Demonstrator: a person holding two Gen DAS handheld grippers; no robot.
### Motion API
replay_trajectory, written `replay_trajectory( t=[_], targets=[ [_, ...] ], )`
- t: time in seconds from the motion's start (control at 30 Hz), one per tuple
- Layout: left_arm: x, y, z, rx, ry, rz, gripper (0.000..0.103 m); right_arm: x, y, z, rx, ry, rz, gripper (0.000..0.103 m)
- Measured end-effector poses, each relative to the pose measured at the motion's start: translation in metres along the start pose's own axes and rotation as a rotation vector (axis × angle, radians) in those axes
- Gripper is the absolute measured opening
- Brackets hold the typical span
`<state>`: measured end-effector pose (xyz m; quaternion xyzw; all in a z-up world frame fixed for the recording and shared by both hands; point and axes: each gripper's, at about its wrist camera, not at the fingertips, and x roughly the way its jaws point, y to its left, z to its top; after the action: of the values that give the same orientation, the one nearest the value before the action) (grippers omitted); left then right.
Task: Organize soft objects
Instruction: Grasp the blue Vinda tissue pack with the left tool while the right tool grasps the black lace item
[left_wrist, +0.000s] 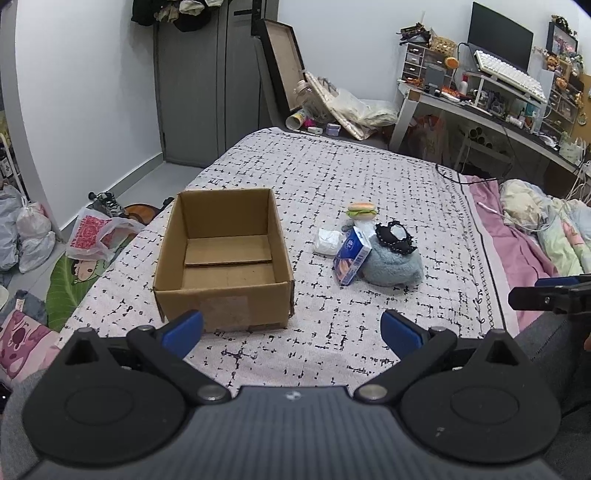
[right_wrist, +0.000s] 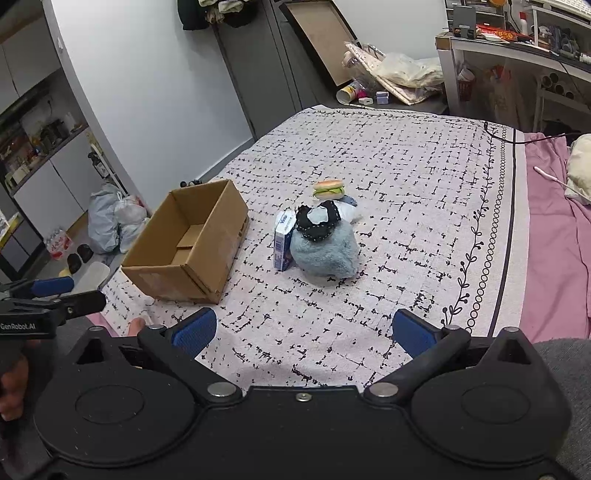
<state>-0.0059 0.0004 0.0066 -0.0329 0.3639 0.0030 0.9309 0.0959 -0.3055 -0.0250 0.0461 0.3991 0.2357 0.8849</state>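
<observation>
Cluttered desk (left_wrist: 480, 107), dark monitor (left_wrist: 500, 40), white keyboard (left_wrist: 511, 75), pink blanket (right_wrist: 554, 221)

Both wrist views sit low at the near edge of the bed (left_wrist: 332, 177), facing forward across it — left aimed near the cardboard box (left_wrist: 221, 258), right toward the grey plush (right_wrist: 325, 251). Shared: box, plush, far wall; each view catches the other gripper at its edge.

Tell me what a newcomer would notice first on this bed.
An open cardboard box, empty but for a loose cardboard sheet, sits left on the patterned blanket. Right of it huddles a small pile: a grey plush toy, a blue carton leaning on it, a toy burger behind.
</observation>
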Motion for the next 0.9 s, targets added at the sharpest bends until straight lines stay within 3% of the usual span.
replay_trajectory(
  t=[0.2, 0.3, 0.9],
  targets=[
    [0.009, 0.001, 0.01, -0.024, 0.062, 0.042, 0.102, 0.003, 0.0, 0.005, 0.01, 0.011, 0.014, 0.103],
    [0.012, 0.006, 0.017, -0.057, 0.059, 0.038, 0.102, 0.005, -0.003, 0.009, 0.026, 0.009, 0.031, 0.103],
    [0.04, -0.02, 0.06, -0.018, 0.056, -0.004, 0.102, 0.029, -0.03, 0.058, 0.106, -0.012, 0.062, 0.103]
  ],
)
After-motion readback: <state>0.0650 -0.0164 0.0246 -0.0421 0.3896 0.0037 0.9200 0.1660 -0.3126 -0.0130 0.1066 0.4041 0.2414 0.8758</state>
